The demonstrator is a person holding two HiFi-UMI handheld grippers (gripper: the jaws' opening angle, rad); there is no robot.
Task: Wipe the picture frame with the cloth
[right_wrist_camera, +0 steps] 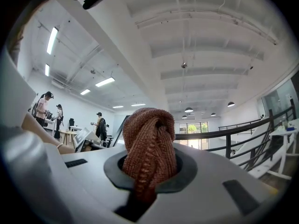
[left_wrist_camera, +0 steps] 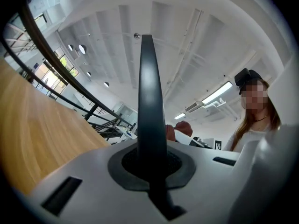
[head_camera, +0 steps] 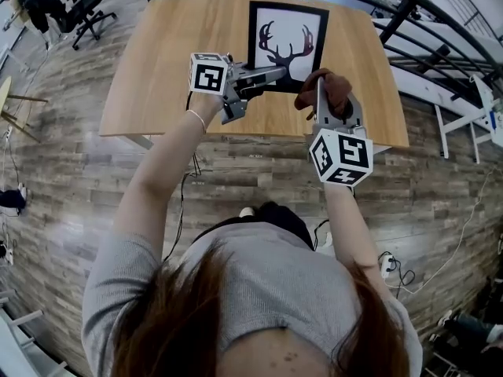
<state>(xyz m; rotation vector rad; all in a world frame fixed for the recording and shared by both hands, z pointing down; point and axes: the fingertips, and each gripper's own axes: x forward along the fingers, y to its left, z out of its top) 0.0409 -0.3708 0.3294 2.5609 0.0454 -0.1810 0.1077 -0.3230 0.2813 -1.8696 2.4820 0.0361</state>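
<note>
The picture frame (head_camera: 288, 44), black-edged with an antler print, is over the far middle of the wooden table (head_camera: 173, 69). My left gripper (head_camera: 275, 73) reaches in from the left and is shut on the frame's lower left part. In the left gripper view the frame (left_wrist_camera: 148, 97) shows edge-on as a dark blade rising out of the gripper (left_wrist_camera: 151, 168). My right gripper (head_camera: 321, 94) is shut on a bunched rust-brown knitted cloth (head_camera: 325, 87), which is by the frame's lower right corner. The cloth (right_wrist_camera: 148, 141) bulges out of the right gripper (right_wrist_camera: 147, 174) and hides its fingertips.
A black railing (head_camera: 409, 6) curves behind the table. An office chair (head_camera: 75, 10) stands at the far left on the wood-plank floor. White desks (head_camera: 460, 104) are to the right, and cables (head_camera: 397, 272) lie on the floor. Several people (right_wrist_camera: 46, 108) stand far off in the right gripper view.
</note>
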